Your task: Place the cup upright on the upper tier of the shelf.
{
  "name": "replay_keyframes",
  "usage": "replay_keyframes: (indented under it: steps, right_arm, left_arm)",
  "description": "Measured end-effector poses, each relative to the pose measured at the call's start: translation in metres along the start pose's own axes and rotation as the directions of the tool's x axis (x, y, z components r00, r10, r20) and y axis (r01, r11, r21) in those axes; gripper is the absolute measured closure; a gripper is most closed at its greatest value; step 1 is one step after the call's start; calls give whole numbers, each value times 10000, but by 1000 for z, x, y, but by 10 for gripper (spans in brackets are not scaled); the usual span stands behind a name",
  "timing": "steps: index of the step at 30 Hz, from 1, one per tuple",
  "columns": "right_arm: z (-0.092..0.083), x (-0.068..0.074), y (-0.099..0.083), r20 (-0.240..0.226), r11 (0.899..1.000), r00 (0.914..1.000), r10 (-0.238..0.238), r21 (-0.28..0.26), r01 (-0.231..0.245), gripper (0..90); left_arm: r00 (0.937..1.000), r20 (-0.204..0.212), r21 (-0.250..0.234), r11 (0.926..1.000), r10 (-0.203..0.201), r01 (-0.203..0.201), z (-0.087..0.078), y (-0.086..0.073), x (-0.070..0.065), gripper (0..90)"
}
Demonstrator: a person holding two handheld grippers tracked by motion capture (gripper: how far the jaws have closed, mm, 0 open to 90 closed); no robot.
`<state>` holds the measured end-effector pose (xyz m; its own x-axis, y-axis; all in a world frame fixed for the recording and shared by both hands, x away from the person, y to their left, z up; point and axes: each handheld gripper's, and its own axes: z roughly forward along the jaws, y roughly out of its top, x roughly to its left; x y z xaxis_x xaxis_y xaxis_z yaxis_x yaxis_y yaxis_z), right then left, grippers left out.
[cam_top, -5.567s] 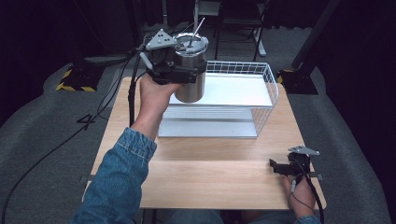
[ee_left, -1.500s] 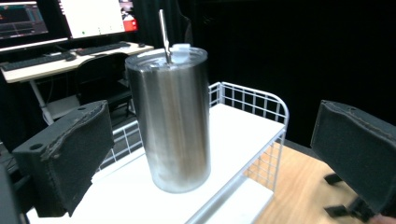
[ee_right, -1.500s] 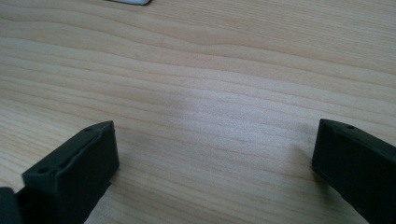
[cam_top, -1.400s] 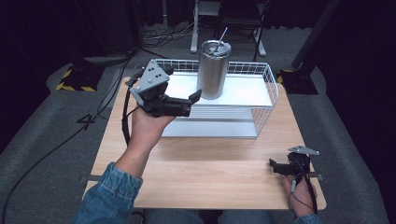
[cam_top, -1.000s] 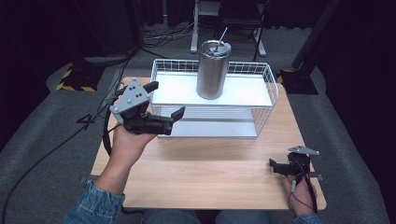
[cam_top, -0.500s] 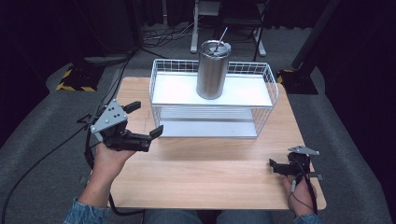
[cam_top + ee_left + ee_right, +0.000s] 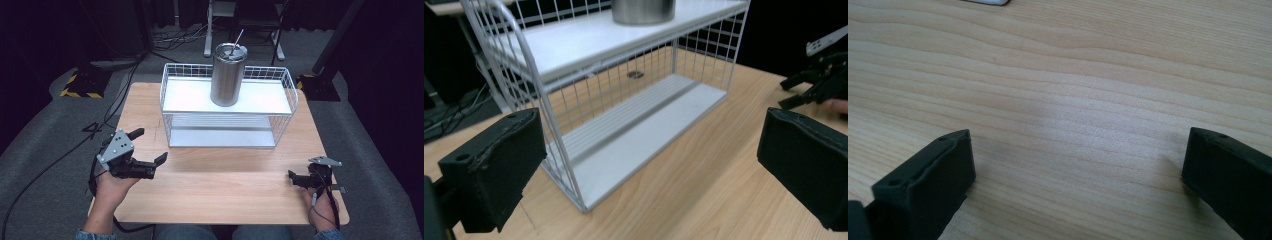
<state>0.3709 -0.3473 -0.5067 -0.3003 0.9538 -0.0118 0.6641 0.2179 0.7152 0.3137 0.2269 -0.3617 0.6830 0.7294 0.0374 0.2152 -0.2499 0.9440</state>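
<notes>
Tumbler (image 7: 227, 75) stands upright on rack (image 7: 228, 97), ahead of left gripper (image 7: 147, 150), the nearer; both grippers' jaws wide, empty.

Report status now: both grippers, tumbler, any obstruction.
Left gripper open, empty. Right gripper open, empty, low over table. Tumbler upright on wire rack top shelf. Nothing obstructing.

tumbler (image 7: 643, 11) top cut off, forearms mostly cropped

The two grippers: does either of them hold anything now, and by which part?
Nothing is held. The left gripper and the right gripper both have open, empty jaws; the steel cup stands alone on the wire rack.
</notes>
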Motion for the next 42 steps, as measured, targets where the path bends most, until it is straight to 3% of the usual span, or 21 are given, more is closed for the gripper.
replay_keyframes:
  steps: [5, 8, 11, 17, 19, 20, 27, 30, 31, 32, 34, 37, 38, 40, 42]
  right_arm:
    - [0, 0, 0, 0, 10000, 10000, -2, -3, 2, 7]
    - [0, 0, 0, 0, 10000, 10000, -1, -3, 1, 7]
    - [0, 0, 0, 0, 10000, 10000, -1, -1, 1, 7]
    - [0, 0, 0, 0, 10000, 10000, -2, -2, 2, 7]
    - [0, 0, 0, 0, 10000, 10000, -1, 0, 1, 7]
    - [0, 0, 0, 0, 10000, 10000, -1, 0, 1, 7]
    - [0, 0, 0, -2, 10000, 10000, 0, -2, 0, 7]
    - [0, 0, 0, -2, 10000, 10000, -3, -2, 3, 7]
    - [0, 0, 0, 0, 10000, 10000, -1, 0, 1, 7]
    - [0, 0, 0, 0, 10000, 10000, -1, 0, 1, 7]
    - [0, 0, 0, 0, 10000, 10000, -2, -1, 2, 7]
    - [0, 0, 0, -4, 10000, 10000, -1, -2, 1, 7]
    - [0, 0, 0, -4, 10000, 10000, -1, -2, 1, 7]
    - [0, 0, 0, -4, 10000, 10000, 1, -2, -1, 7]
    - [0, 0, 0, -3, 10000, 10000, 3, -2, -3, 7]
  left_arm:
    - [9994, -165, 735, 9968, -294, 306, 6, -27, 0, 0]
    - [9990, -169, 884, 9952, -408, 421, 7, -36, -1, 0]
    - [9969, -187, 1137, 9905, -764, 780, 10, -53, 0, 0]
    - [9919, -385, 1548, 9799, -1213, 1259, 14, -72, 1, 0]
    - [9902, -702, 2077, 9691, -1211, 1332, 18, -82, 2, 0]
    - [9902, -702, 2077, 9691, -1211, 1332, 18, -82, 2, 0]
    - [9872, -791, 2734, 9494, -1382, 1548, 25, -98, 5, 0]
    - [9860, -858, 3099, 9367, -1431, 1629, 28, -106, 6, 0]
    - [9856, -916, 3356, 9275, -1419, 1647, 30, -112, 7, 0]
    - [9856, -916, 3356, 9275, -1419, 1647, 30, -112, 7, 0]
    - [9856, -991, 3607, 9181, -1373, 1642, 32, -116, 9, 0]
    - [9865, -1279, 4162, 8972, -1027, 1473, 36, -124, 9, 0]
    - [9865, -1279, 4162, 8972, -1027, 1473, 36, -124, 9, 0]
    - [9874, -1301, 4493, 8824, -902, 1398, 39, -128, 9, 0]
    - [9877, -1307, 4622, 8761, -858, 1373, 40, -130, 9, 0]
